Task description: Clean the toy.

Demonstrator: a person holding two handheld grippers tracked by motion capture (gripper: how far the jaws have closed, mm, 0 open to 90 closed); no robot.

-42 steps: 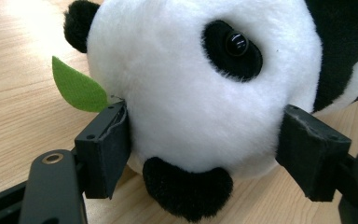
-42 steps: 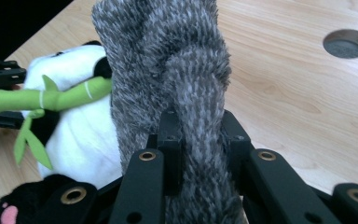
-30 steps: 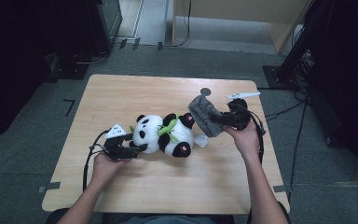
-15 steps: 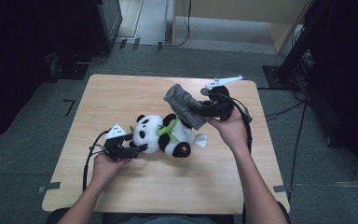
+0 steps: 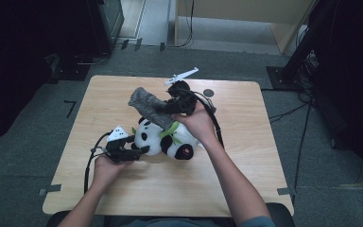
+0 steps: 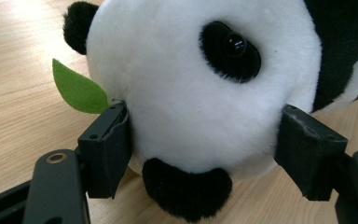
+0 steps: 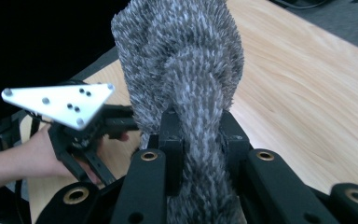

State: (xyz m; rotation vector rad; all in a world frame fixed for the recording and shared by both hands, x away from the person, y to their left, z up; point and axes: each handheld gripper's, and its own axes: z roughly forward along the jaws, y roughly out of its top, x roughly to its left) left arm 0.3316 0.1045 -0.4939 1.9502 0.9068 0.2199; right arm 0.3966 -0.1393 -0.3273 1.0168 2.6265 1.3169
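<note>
Grey carpet surrounds our pale wooden desk (image 5: 246, 189). At its centre lies the black-and-white plush panda (image 5: 168, 139); our left claw (image 6: 205, 149), at the toy's nine o'clock, squeezes its white head. Our right claw (image 7: 200, 135), at twelve o'clock, is clamped tight on a shaggy grey cloth (image 5: 149, 106) lifted above the panda.

Lab: wooden table (image 5: 246, 189), cables (image 5: 307, 127), grey carpet (image 5: 23, 156).
</note>
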